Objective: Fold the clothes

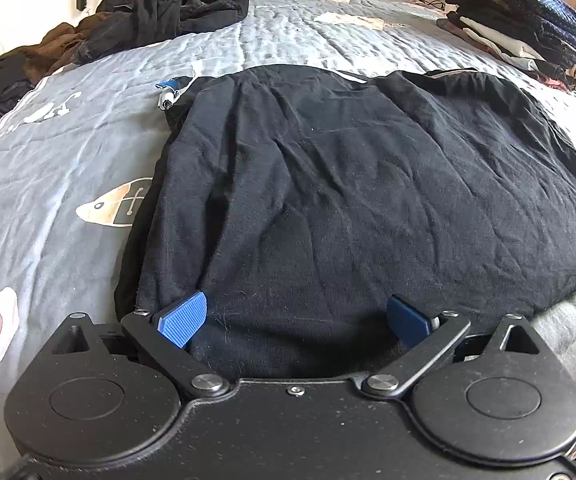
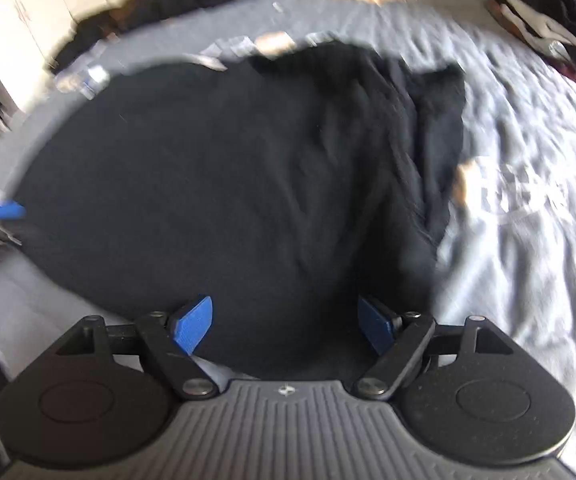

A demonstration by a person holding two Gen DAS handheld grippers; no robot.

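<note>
Bed inventory, left to right. Heap of unfolded dark and brown clothes (image 1: 100, 36) along the far left edge of the grey printed quilt (image 1: 48, 160). Blue-and-white marker pen (image 1: 168, 94), just beside the far left corner of the black T-shirt (image 1: 348, 200). The T-shirt lies flat at the quilt's middle, partly folded, creased. Left gripper (image 1: 302, 322): blue pads spread wide over the shirt's near edge, nothing clamped. Right gripper (image 2: 286, 326): pads likewise apart above the same shirt, view blurred. Stack of folded garments (image 1: 524, 28) at far right.
</note>
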